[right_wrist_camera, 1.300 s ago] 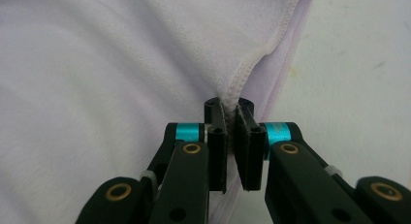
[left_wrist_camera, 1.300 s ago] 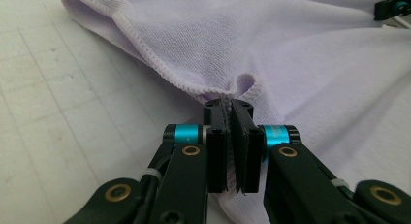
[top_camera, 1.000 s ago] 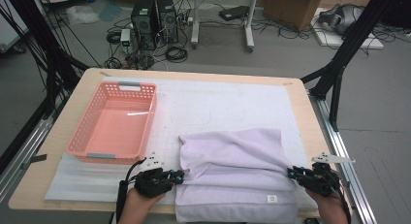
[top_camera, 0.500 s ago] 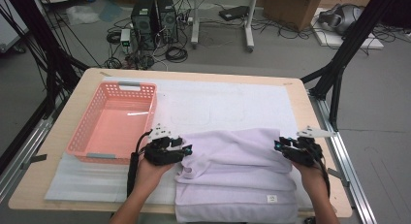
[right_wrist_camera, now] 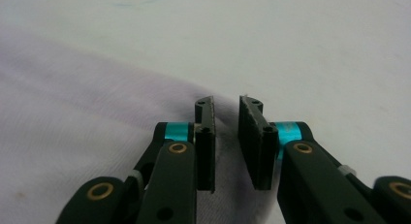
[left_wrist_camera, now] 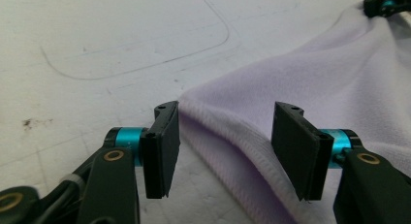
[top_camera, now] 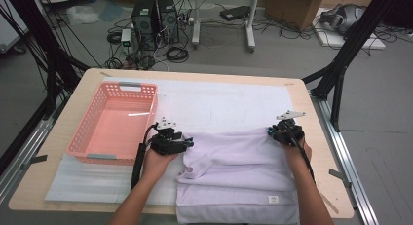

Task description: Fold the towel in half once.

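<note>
one lilac cloth (top_camera: 238, 176) lies folded on the tabletop (top_camera: 316, 137), near its front edge. two claws sit at its far corners: left claw (left_wrist_camera: 223, 146) spread wide over the hem, right claw (right_wrist_camera: 227, 141) slightly parted, gripping nothing. one pink basket (top_camera: 114, 122) sits left.

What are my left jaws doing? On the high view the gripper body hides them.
Observer: The left gripper stands wide open, with the cloth hem lying between the jaws and neither pad touching it.
Operator: And the right one?
Observer: The right gripper is open too, but only by a narrow gap.
Operator: Is it over the cloth?
Observer: Its tips sit right at the cloth's edge, with bare mat beyond them. I cannot tell whether any cloth is in the gap.
</note>
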A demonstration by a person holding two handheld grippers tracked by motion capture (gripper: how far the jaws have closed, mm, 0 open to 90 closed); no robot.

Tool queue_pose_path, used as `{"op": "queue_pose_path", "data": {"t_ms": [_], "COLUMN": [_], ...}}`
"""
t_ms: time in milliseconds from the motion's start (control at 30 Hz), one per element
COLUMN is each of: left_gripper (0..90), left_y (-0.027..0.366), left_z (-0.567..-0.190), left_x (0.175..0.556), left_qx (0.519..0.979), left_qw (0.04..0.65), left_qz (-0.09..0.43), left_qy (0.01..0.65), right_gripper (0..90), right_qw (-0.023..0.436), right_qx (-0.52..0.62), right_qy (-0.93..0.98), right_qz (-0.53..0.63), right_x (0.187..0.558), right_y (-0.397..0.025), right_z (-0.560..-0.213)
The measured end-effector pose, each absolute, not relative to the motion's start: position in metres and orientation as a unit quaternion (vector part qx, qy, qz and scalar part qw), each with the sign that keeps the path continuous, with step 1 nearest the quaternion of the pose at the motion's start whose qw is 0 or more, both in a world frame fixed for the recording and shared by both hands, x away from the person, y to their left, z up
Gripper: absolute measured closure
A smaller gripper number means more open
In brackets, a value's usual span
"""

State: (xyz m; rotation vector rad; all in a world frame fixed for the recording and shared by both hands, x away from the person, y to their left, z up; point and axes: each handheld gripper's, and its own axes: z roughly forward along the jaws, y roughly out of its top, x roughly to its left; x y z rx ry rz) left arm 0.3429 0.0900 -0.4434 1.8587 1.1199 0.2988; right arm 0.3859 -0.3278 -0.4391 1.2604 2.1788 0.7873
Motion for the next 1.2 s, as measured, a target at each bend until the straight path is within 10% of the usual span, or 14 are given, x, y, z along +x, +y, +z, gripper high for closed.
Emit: {"op": "queue_pose_path", "data": {"t_ms": [400, 533, 700, 800, 1200], "left_gripper": [38.4, 55.0, 82.0, 83.6, 83.9], "left_y": [0.071, 0.068, 0.069, 0.075, 0.081], "left_z": [-0.449, -0.450, -0.449, -0.447, -0.413], "left_x": [0.357, 0.354, 0.356, 0.358, 0.402], "left_qx": [0.778, 0.788, 0.781, 0.759, 0.724], "left_qw": [0.417, 0.403, 0.417, 0.425, 0.443], "left_qz": [0.137, 0.173, 0.141, 0.159, 0.214], "left_qy": [0.449, 0.433, 0.442, 0.467, 0.483], "right_gripper": [43.6, 39.6, 48.4, 81.4, 86.3], "right_qw": [0.209, 0.171, 0.185, 0.165, 0.225], "right_qx": [0.511, 0.502, 0.512, 0.518, 0.509], "right_qy": [0.753, 0.777, 0.769, 0.763, 0.722], "right_qz": [0.358, 0.340, 0.335, 0.349, 0.412], "right_x": [0.377, 0.381, 0.380, 0.379, 0.392], "right_y": [-0.357, -0.356, -0.355, -0.359, -0.358], "right_z": [-0.430, -0.443, -0.443, -0.442, -0.432]}}
